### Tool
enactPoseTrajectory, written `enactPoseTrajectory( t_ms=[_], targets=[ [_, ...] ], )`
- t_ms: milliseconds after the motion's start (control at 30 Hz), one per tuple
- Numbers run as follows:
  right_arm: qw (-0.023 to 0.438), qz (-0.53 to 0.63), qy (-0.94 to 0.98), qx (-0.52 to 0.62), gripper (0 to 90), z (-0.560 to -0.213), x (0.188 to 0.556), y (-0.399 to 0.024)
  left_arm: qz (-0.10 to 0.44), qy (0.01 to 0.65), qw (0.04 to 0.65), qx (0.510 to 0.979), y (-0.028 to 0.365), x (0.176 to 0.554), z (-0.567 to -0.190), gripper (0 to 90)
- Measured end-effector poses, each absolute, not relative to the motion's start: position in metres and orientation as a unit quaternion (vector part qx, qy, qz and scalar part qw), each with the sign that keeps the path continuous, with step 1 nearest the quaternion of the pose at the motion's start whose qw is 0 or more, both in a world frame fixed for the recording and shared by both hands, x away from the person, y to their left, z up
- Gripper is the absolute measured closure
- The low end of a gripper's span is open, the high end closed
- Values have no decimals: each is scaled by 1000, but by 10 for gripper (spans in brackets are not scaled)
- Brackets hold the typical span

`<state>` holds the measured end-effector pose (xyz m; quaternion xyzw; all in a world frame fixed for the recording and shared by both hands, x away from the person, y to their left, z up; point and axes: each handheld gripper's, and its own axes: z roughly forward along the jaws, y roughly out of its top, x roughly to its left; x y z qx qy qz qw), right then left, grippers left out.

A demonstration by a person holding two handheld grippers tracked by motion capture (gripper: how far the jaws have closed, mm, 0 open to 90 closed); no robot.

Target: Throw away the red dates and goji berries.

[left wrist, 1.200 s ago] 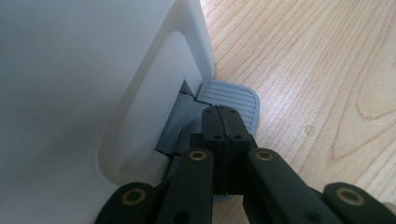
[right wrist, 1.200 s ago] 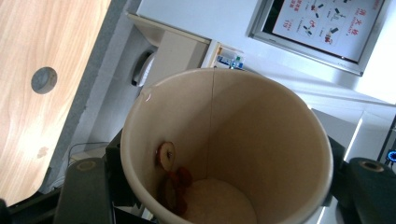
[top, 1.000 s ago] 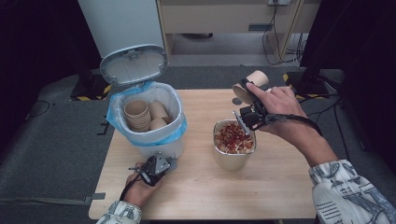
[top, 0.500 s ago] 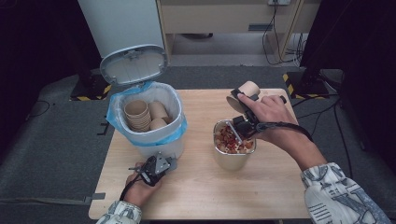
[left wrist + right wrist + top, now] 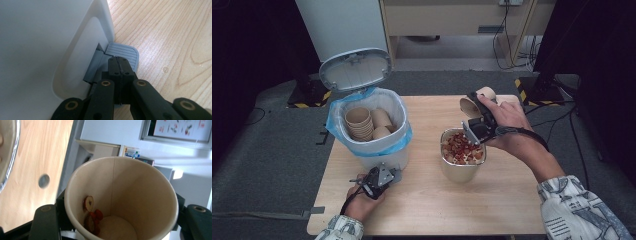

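pinching a tilted paper cup (image 5: 122, 200), right tool (image 5: 477, 122); left tool (image 5: 119, 65) pressed together on half-hidden pedal (image 5: 123, 53)

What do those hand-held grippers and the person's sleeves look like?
Each hand-held gripper, left and right, is black; the left carries a grey three-cornered plate, and its linkage arms show brass-coloured pivots. A black cable trails from it. Both sleeves are pale with a dark printed pattern.

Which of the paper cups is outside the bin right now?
The paper cup clamped in the right gripper, tilted above the metal bowl, with a few red bits stuck inside. The other cups sit stacked in the white bin.
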<state>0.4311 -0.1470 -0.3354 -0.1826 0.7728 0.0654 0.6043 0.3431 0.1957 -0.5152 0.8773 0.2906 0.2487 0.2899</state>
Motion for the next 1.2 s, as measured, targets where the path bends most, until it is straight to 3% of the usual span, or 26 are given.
enactPoseTrajectory(
  t_ms=[567, 1200],
  targets=[
    [539, 249, 804, -34, 311, -323, 445, -150, 249, 291, 290, 877, 196, 343, -515, 896],
    [495, 327, 804, 33, 308, -318, 453, -149, 248, 291, 290, 877, 196, 343, -515, 896]
  ],
)
